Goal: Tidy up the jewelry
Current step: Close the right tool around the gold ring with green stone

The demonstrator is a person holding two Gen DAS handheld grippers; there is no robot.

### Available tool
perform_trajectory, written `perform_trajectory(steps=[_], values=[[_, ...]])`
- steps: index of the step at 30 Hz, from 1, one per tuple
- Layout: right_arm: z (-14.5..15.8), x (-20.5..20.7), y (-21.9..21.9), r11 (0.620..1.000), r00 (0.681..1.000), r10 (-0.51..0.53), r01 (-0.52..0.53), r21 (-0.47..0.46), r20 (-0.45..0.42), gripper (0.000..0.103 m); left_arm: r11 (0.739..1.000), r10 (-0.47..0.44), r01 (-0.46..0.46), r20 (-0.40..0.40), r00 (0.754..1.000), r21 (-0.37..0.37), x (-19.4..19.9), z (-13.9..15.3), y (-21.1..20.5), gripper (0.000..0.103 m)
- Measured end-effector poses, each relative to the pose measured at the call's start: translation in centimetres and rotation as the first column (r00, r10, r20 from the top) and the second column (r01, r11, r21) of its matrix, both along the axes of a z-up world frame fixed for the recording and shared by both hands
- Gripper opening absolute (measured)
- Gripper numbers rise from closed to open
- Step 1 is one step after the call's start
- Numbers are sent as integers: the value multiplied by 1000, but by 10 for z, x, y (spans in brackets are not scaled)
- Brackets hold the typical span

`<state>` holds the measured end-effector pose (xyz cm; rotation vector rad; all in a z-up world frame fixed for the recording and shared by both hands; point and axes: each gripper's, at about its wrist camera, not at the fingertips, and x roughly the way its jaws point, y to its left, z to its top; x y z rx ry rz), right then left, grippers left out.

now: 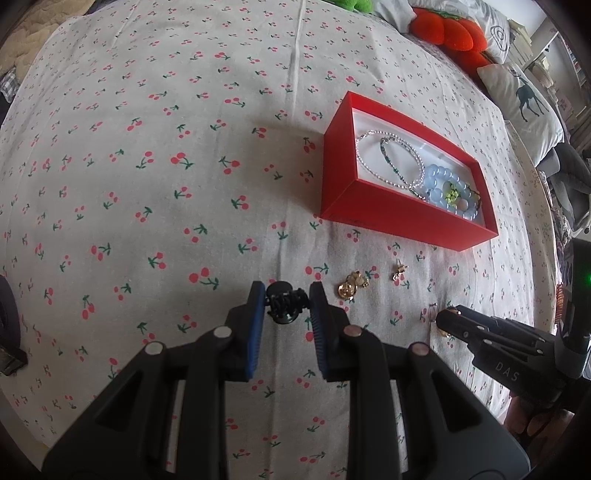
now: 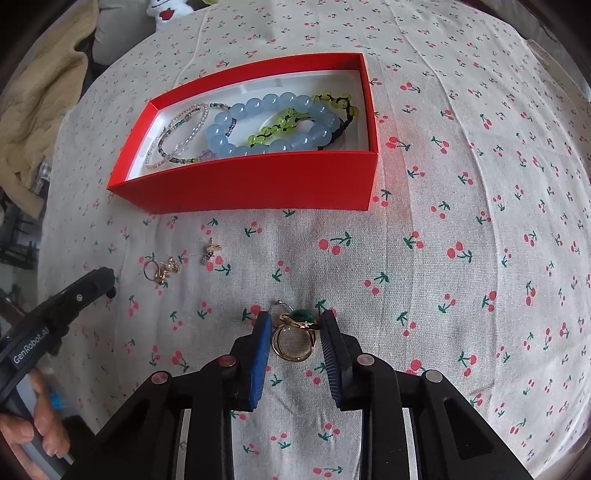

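Note:
A red box [image 1: 391, 218] [image 2: 243, 184] with a white lining holds several bracelets: blue beads [image 2: 258, 125], green beads and thin clear strands. My left gripper [image 1: 287, 301] is shut on a small black hair claw [image 1: 285, 303] just above the cloth. My right gripper [image 2: 295, 328] is open, its blue pads on either side of a cluster of gold rings [image 2: 293, 341] with a green stone, which lies on the cloth. Gold earrings [image 1: 352, 286] [image 2: 162, 271] and a small stud [image 1: 399, 271] [image 2: 210, 251] lie loose in front of the box.
The cherry-print cloth [image 1: 166, 166] covers a bed. Orange plush [image 1: 450, 33] and a deer pillow [image 1: 524, 99] lie at the far right; a beige blanket [image 2: 40, 110] lies to the left of the box in the right wrist view.

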<state>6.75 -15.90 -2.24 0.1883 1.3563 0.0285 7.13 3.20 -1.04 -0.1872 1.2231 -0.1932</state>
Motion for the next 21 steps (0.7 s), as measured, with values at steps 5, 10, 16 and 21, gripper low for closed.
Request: perform_trajectory(steps=[5,10,16,21], values=[[10,-9,-9,1000,1000,0,-1,6,19,27,1000,-2,2,1,1000,1,-1,0,-1,26],[21,-17,-17,1000,999,-1,0,22,41,27,1000,-9,9,9,1000,-13,-4,5,-2,26],[39,-26,-30,999,997,-2,-2,52,83,27,1000,-23,23,47,999,-5,-8,17,-4,26],[60,-36,-39,998,991,2,-9,58,131,27,999,-33,34,77,996,-7,-10,28,-7,26]])
